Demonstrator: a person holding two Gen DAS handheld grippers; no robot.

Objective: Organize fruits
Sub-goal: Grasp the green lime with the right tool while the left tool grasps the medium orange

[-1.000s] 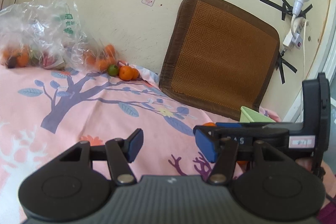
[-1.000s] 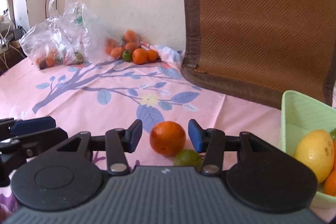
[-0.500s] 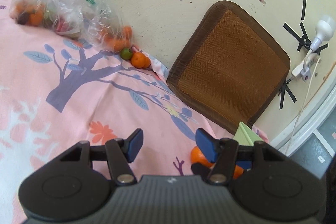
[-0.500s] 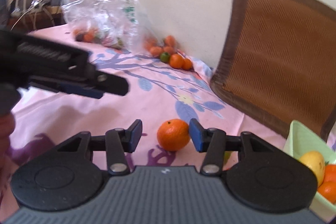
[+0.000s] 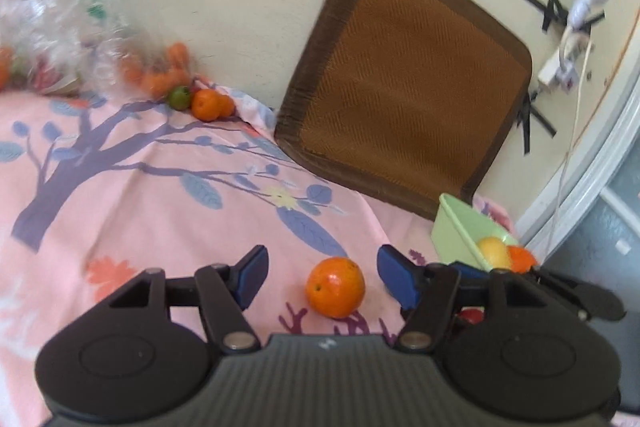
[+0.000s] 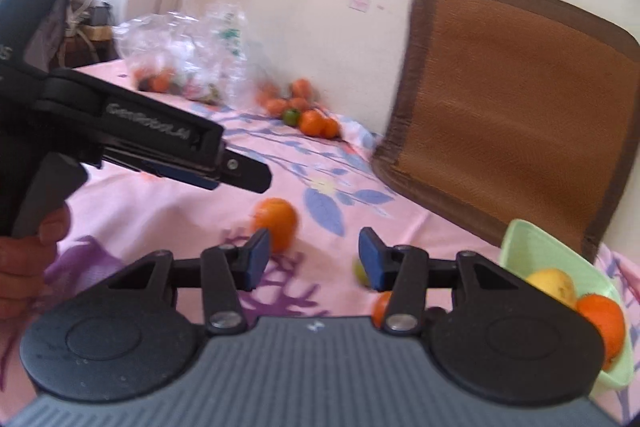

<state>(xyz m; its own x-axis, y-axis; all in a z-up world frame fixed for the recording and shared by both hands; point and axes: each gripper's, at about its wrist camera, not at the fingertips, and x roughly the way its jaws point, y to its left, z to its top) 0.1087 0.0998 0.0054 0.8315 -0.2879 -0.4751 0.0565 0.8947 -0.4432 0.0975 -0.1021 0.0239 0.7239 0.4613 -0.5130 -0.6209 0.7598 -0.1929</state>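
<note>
An orange (image 5: 335, 287) lies on the pink cloth between the open fingers of my left gripper (image 5: 322, 273), not gripped. It shows in the right wrist view (image 6: 276, 221) too, just beyond the left finger of my open, empty right gripper (image 6: 311, 261). The left gripper (image 6: 236, 173) reaches in from the left above the orange. A light green bowl (image 5: 460, 227) (image 6: 528, 247) at the right holds a yellow fruit (image 6: 554, 285) and an orange one (image 6: 602, 321). A small green fruit (image 6: 361, 271) and an orange fruit (image 6: 382, 307) lie partly hidden behind my right finger.
A pile of oranges with one green fruit (image 5: 180, 97) lies at the back against the wall, beside a clear plastic bag (image 5: 52, 27) of fruit. A brown woven cushion (image 5: 404, 87) leans on the wall. A lamp and cable (image 5: 576, 15) hang at right.
My left gripper swung right and down so the orange now lies between its fingers. My right gripper shifted right, so the orange moved from between its fingers to beyond its left finger.
</note>
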